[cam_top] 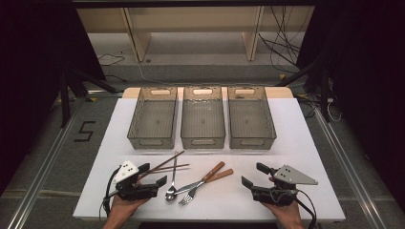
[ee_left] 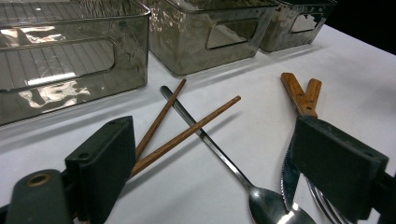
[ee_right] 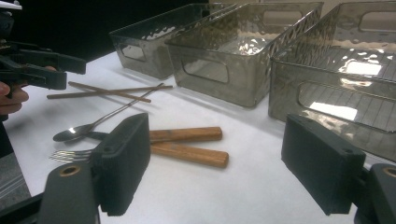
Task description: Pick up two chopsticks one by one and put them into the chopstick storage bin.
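On the white table [cam_top: 296, 143] lie two brown chopsticks [cam_top: 165, 164], crossed, a steel spoon [cam_top: 173, 183], and a fork [cam_top: 190, 195] and knife with wooden handles [cam_top: 218, 171]. My left gripper [cam_top: 154, 174] is open at the front left, its jaws on either side of the chopsticks' near ends [ee_left: 187, 133] and the spoon [ee_left: 212, 147]. The knife blade [ee_left: 288, 177] lies by its right jaw. My right gripper [cam_top: 253, 174] is open at the front right, apart from the cutlery. The wooden handles [ee_right: 187, 144] lie just ahead of its left jaw. Nothing is held.
Three clear grey bins stand in a row behind the cutlery: left [cam_top: 150, 141], middle [cam_top: 203, 141] and right [cam_top: 252, 141], with nothing in them. Bare table surrounds both grippers. Beyond the table are a floor with cables and wooden shelf legs.
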`<state>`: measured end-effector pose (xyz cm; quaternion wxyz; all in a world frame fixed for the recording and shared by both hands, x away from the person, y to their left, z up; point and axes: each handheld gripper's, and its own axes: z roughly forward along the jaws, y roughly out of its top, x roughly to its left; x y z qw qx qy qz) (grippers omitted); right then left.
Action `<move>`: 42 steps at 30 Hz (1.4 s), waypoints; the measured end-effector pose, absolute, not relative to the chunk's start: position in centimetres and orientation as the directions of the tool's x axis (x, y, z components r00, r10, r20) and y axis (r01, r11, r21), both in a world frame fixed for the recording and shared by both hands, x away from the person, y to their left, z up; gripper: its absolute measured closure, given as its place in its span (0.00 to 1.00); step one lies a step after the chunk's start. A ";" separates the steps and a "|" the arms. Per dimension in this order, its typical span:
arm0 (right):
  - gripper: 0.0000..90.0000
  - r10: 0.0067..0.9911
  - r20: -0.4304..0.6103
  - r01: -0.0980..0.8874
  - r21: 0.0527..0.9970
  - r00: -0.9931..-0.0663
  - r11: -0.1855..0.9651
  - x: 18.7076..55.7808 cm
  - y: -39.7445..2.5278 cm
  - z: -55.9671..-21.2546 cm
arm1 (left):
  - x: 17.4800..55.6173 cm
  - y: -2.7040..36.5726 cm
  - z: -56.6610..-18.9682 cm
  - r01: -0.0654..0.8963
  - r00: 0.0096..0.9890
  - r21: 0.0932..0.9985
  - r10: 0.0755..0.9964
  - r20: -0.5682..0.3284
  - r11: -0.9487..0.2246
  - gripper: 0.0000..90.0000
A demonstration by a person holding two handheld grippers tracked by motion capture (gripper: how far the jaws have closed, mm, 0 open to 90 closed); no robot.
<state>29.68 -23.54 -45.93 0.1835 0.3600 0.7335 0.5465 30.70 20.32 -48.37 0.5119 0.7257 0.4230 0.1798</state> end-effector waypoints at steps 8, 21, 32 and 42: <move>0.27 0.729 0.129 0.329 0.934 -0.672 0.138 29.7 -23.6 -45.9 | 30.8 20.3 -48.2 0.436 0.579 0.892 0.796 -0.178 -0.118 0.15; 0.28 0.724 0.132 0.335 0.931 -0.677 0.143 29.8 -23.6 -45.9 | 31.3 20.8 -46.7 0.435 0.578 0.887 0.804 -0.141 -0.156 0.15; 0.28 0.722 0.135 0.344 0.927 -0.679 0.151 29.9 -23.5 -46.0 | 34.3 21.2 -43.6 0.505 0.659 0.743 0.752 -0.003 -0.439 0.22; 0.29 0.715 0.134 0.349 0.923 -0.686 0.162 30.0 -23.4 -46.1 | 37.0 21.1 -44.5 0.558 0.696 0.614 0.718 0.021 -0.559 0.33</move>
